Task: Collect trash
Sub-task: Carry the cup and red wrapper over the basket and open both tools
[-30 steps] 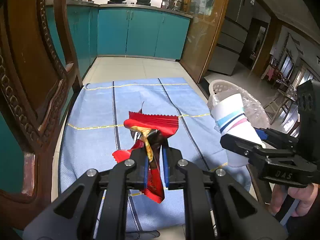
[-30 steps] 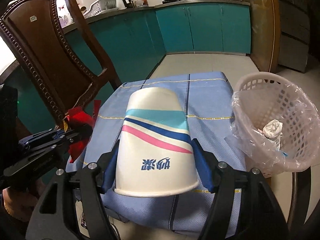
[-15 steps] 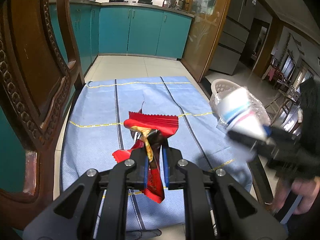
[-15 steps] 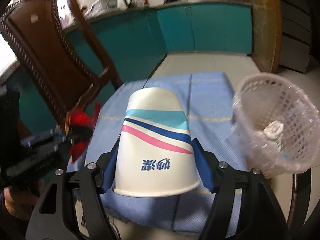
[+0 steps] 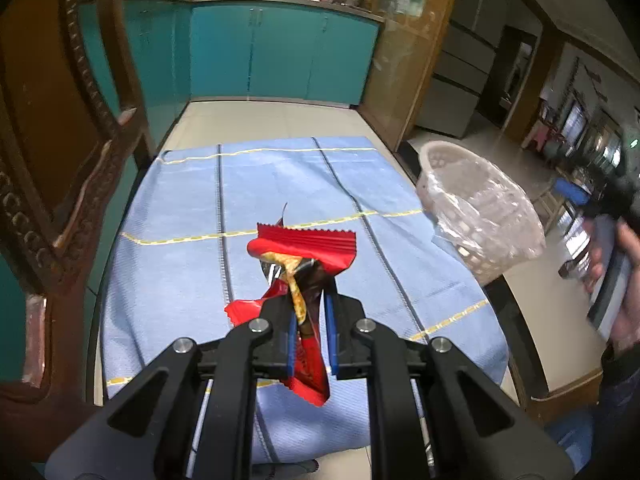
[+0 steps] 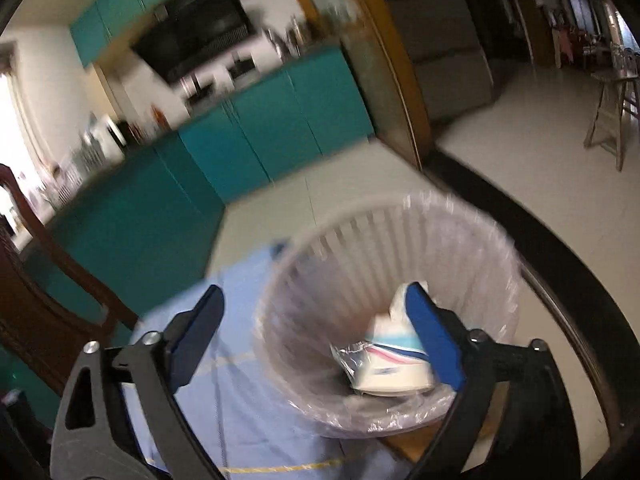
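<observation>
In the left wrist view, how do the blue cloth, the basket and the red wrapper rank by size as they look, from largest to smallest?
1. Blue cloth, by far the largest.
2. Basket.
3. Red wrapper.

The last two are unsure: the wrapper hangs close to the camera in the left gripper, so it looks bigger than it is.

Teal cabinets at 12 o'clock, carved wooden chair at 9, pale tiled floor, bright window at 9.
</observation>
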`<state>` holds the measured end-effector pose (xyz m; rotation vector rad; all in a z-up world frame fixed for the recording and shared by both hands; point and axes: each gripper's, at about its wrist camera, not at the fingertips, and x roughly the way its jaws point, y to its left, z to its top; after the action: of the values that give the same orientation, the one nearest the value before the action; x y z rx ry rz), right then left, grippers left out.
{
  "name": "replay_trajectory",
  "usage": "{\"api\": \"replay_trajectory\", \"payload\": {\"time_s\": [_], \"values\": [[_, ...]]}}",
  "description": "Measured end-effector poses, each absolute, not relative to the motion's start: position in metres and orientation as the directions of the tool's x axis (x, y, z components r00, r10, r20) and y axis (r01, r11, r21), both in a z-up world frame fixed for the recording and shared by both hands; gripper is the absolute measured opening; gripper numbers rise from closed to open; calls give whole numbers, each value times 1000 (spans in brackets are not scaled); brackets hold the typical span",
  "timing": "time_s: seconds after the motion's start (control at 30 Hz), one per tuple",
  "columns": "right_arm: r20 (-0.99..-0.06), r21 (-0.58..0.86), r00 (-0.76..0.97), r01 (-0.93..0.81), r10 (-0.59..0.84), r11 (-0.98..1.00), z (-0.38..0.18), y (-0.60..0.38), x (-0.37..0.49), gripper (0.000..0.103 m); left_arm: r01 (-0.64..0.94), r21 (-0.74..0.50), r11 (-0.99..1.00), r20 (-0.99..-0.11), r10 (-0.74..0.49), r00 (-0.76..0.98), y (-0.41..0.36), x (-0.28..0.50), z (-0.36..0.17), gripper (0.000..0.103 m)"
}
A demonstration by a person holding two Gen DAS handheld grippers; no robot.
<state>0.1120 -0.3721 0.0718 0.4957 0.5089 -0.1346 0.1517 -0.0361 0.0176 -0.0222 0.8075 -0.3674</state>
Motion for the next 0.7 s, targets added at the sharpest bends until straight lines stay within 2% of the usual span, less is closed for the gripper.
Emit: {"api": "replay_trajectory", "payload": {"time_s": [0.07,0.23,0.43,0.5,0.53,0.57,0.7], "values": [[-436,439,900,230,-17,868,85,-377,95,95,338,-144,930,-699,-338,630,-45,149,19,13],[-396,481,915,280,-78,831,94,-389,76,95,399,-169,901,-704,-394,591,-85,154,27,13],[-325,579,924,363,-201,730,93,-421,50,95,557,-210,804,-639,-544,544,-195,184,81,14],[-311,600,924,374,-224,707,91,-427,46,95,589,-213,779,-624,-573,532,-234,200,97,32],[-310,603,924,373,-223,705,91,-428,47,95,594,-221,773,-626,-580,522,-247,206,99,74],[-312,608,925,370,-217,703,91,-430,47,95,586,-208,783,-629,-566,532,-262,213,102,100],[-306,607,929,358,-207,709,92,-429,45,95,535,-189,823,-648,-514,562,-268,220,93,100]]}}
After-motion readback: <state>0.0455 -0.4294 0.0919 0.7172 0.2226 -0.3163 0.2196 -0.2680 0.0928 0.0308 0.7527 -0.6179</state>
